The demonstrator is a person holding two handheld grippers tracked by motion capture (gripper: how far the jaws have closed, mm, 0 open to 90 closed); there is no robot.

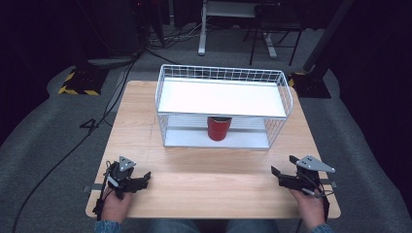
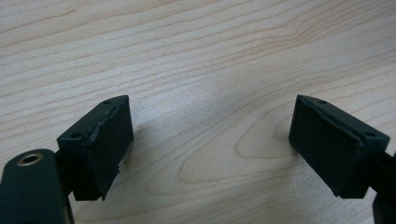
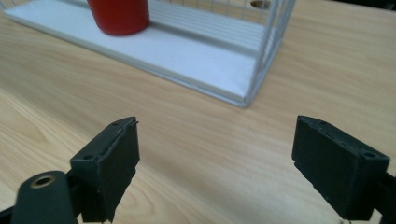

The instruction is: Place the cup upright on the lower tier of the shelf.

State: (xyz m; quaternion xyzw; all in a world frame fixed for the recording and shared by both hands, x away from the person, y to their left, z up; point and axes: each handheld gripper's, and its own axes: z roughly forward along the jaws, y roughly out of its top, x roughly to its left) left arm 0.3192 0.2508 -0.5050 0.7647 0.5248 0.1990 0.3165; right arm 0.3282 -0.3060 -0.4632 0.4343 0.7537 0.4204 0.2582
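Red can [image 1: 219,128] top hidden under rack shelf [image 1: 221,97]; cropped in right gripper view.

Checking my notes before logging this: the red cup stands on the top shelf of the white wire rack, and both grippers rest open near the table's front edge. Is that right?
Not quite. The red cup stands on the bottom shelf of the white wire rack, under the top shelf, as the high view shows. The rest holds: the left gripper and right gripper are open near the front edge.

Setting: a lab or recording studio, not a home. A small wooden bench [image 1: 214,184] stands alone on grey carpet [image 1: 43,141], surrounded by dark space. Black cables [image 1: 73,145] trail across the floor. A stand base with yellow-black hazard tape [image 1: 80,85] sits at far left; a second dark stand base [image 1: 311,82] at far right. White desk legs [image 1: 203,29] and a chair frame [image 1: 272,34] stand behind.
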